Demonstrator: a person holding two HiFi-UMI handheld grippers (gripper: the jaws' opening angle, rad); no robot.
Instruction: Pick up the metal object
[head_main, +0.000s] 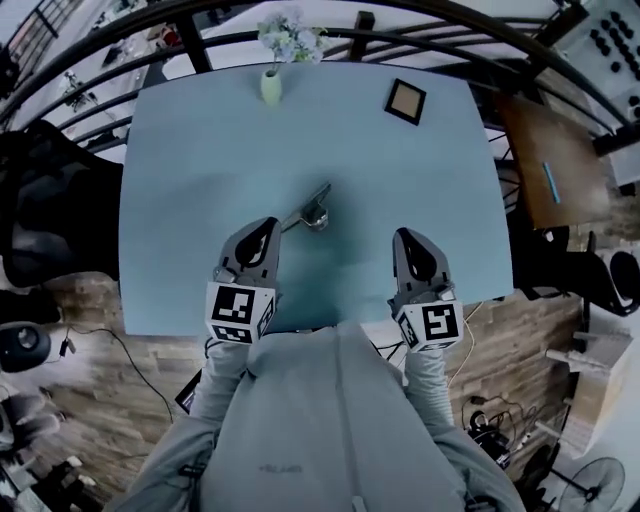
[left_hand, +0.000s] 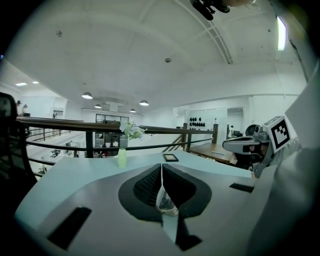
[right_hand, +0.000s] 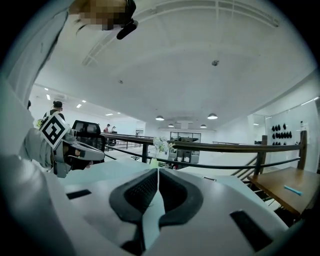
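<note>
While both claws hang low over the near edge of the pale blue rectangular table (head_main: 180, 200), the small shiny metal object with a rounded bowl and a thin straight handle (head_main: 313, 212) lies flat near the table's middle. It sits just ahead of the left gripper (head_main: 266, 228) and to that gripper's right. It is untouched.

The left gripper's own view shows its dark ribbed pads (left_hand: 150, 185) pressed together along their front edge, with nothing clamped. A glint shows through the slit lower down, probably the metal piece on the table beyond, though that is hard to tell. The right gripper (head_main: 405, 238) is likewise fully closed and empty, its pads (right_hand: 145, 192) meeting in a thin line. It stands well apart from the object.

The main risk is going in with the jaws closed. A shut claw would only nudge the piece and push it across the smooth top. Even with the jaws parted, the thin handle lies flush with the surface, so the pads may scrape the table and close above it. A pinch on the rounded bowl could squeeze it out sideways. A grip far out on the handle would likely let the heavier bowl end swing down. The pale green vase of white flowers (head_main: 272, 85) and the small dark picture frame (head_main: 406, 101) stand at the far edge, well clear.
</note>
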